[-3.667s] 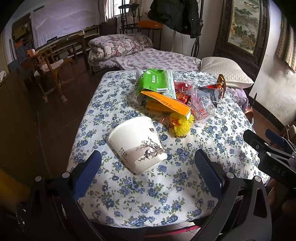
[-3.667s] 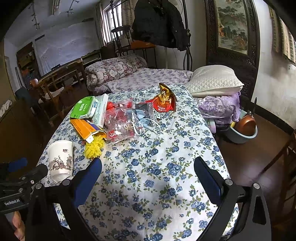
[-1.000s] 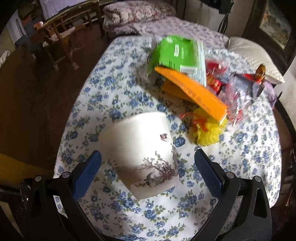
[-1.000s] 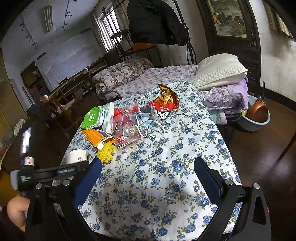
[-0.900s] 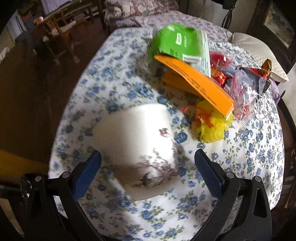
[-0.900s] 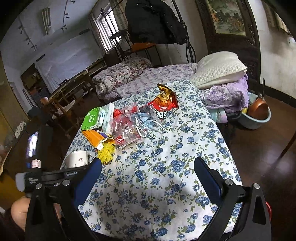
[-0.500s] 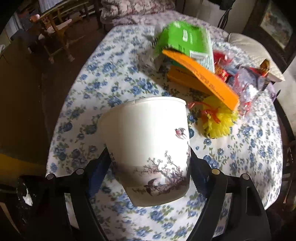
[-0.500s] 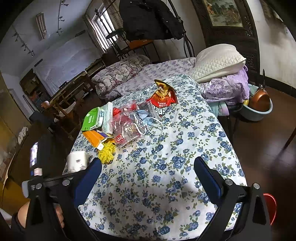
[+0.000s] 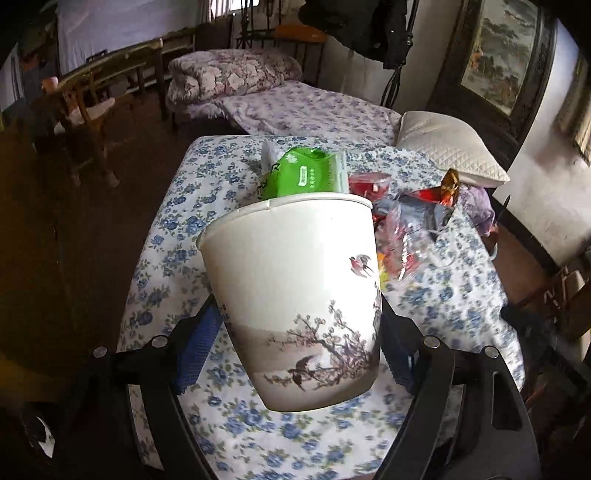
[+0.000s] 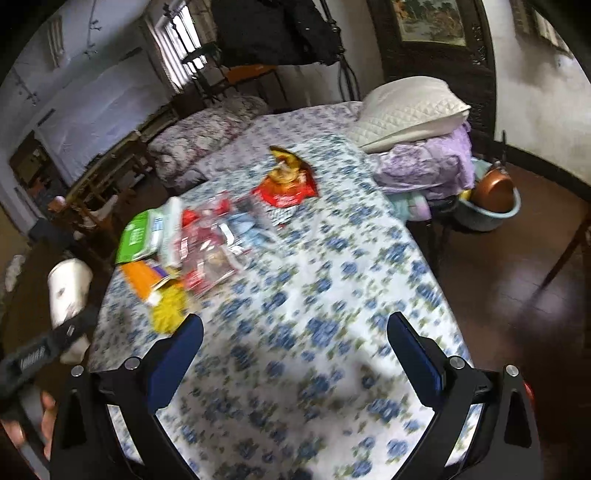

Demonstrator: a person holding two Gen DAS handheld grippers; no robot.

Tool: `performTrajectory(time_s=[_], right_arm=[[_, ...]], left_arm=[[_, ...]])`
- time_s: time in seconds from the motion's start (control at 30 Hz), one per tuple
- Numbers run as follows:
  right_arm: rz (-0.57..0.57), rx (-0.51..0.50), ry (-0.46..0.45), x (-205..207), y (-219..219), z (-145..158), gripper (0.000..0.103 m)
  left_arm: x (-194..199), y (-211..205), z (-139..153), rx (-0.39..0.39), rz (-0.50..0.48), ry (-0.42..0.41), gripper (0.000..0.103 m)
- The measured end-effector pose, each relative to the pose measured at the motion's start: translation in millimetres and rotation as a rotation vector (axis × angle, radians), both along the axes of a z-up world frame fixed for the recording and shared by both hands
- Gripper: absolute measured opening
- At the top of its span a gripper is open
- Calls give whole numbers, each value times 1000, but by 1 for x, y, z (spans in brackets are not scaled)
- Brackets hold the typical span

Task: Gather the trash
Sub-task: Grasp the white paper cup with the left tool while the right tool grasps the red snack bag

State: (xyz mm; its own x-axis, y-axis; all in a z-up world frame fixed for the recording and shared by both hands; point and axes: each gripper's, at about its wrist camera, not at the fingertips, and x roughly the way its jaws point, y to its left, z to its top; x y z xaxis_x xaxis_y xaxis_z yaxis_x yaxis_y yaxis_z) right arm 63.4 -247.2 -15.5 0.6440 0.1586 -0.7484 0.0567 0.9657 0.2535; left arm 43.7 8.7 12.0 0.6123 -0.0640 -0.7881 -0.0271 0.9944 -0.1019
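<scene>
Now left gripper [image 9: 295, 347] clamps paper cup [image 9: 295, 295], lifted

A blue-flowered cloth [image 10: 332, 295] covers the surface. Beyond its far end lies a bed [image 9: 314, 110] with a rolled floral quilt [image 9: 232, 74] and a white quilted pillow [image 10: 406, 110]. Purple folded cloth [image 10: 424, 170] is stacked under that pillow. A copper pot [image 10: 493, 194] sits in a pale blue basin [image 10: 480, 221] on the dark floor. A wooden chair [image 9: 85, 122] stands to the left, a dark coat [image 10: 269, 29] hangs behind, and a framed painting [image 9: 498, 55] hangs on the wall.
</scene>
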Motion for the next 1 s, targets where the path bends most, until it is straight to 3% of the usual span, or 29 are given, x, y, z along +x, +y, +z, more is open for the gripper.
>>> performTrajectory(time_s=[0.13, 0.23, 0.4, 0.5, 0.7, 0.8, 0.87, 0.93, 1.0], right_arm=[[12, -65, -1, 34, 5, 7, 97], [-19, -47, 8, 71, 6, 10, 97], [-84, 18, 104, 139, 7, -6, 97], [-135, 40, 98, 159, 7, -11, 97], [-153, 1, 199, 191, 15, -31, 97], [-104, -62, 203, 191, 29, -30, 80], [-60, -103, 242, 194, 39, -34, 51], [-64, -130, 256, 192, 42, -33, 44], [-64, -113, 213, 185, 42, -24, 37]], left_arm=[[5, 12, -9, -29, -6, 1, 78], [5, 19, -8, 18, 12, -31, 78], [8, 40, -16, -69, 37, 11, 78], [7, 45, -13, -65, 41, 1, 78], [9, 47, -16, -65, 36, 4, 78], [8, 48, -13, -73, 46, -10, 78], [8, 48, -13, -83, 45, -13, 78], [8, 46, -14, -75, 43, -10, 78], [9, 45, -15, -68, 42, -5, 78]])
